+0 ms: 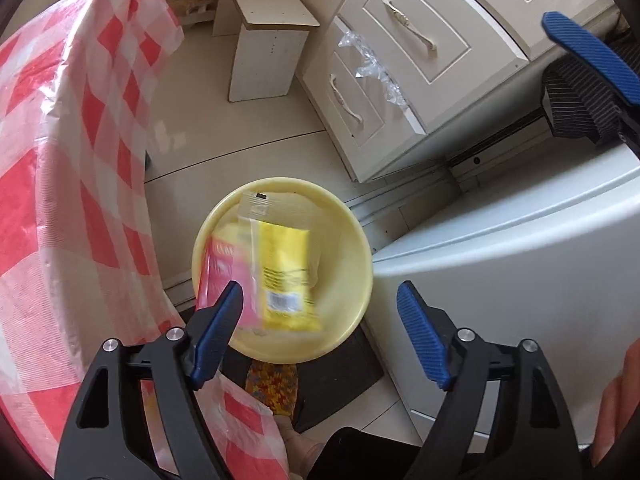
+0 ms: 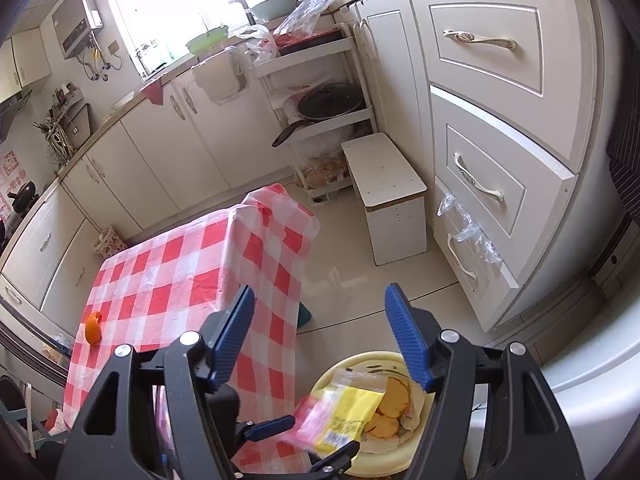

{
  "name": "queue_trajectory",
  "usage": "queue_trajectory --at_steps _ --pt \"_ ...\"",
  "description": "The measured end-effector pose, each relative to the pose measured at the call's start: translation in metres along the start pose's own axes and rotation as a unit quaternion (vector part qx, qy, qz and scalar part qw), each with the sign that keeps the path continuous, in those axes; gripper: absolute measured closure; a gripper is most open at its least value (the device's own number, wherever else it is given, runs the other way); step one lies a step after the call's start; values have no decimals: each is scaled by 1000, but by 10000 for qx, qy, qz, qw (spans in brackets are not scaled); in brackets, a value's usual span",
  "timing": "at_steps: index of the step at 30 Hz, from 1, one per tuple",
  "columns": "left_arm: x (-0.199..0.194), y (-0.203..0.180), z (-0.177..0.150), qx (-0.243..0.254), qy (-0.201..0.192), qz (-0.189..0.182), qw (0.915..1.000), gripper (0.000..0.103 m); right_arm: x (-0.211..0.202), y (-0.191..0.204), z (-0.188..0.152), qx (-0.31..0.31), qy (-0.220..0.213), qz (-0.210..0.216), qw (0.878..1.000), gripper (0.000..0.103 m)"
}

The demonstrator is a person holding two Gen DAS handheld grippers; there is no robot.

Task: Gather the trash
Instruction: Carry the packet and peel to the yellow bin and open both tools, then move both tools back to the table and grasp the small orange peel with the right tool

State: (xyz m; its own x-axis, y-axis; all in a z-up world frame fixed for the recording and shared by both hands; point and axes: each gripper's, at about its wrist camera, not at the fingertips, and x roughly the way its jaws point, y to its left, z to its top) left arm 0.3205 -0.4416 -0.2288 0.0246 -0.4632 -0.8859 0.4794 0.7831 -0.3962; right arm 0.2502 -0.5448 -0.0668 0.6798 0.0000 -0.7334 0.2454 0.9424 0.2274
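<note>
A round yellow bin (image 1: 344,232) stands on the floor beside the table. A yellow wrapper (image 1: 286,276) and a pink wrapper (image 1: 224,276), both blurred, are inside its rim. My left gripper (image 1: 320,288) hovers just above the bin, jaws wide apart, pads touching neither wrapper. In the right wrist view the yellow bin (image 2: 360,364) also holds orange peels (image 2: 394,404) under the yellow wrapper (image 2: 348,416). My right gripper (image 2: 320,336) is open and empty, higher up. A piece of orange peel (image 2: 93,328) lies on the checked tablecloth (image 2: 160,280).
White drawers (image 2: 492,184) with crumpled clear plastic (image 2: 468,228) on a handle stand at the right. A small white stool (image 2: 392,196) sits on the tiled floor. A white appliance (image 1: 520,272) is right of the bin. A dark mat (image 1: 352,372) lies under it.
</note>
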Motion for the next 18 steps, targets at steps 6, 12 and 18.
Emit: queue_trajectory --at_steps 6,12,18 --pt "-10 15 1 -326 -158 -98 9993 28 1 0 0 51 -2 44 10000 37" --pt "-56 38 -9 -270 -541 119 9981 28 1 9 2 -21 5 162 9999 36" --pt "-151 104 -54 -266 -1441 1314 9804 20 16 33 0 -10 200 585 9981 36"
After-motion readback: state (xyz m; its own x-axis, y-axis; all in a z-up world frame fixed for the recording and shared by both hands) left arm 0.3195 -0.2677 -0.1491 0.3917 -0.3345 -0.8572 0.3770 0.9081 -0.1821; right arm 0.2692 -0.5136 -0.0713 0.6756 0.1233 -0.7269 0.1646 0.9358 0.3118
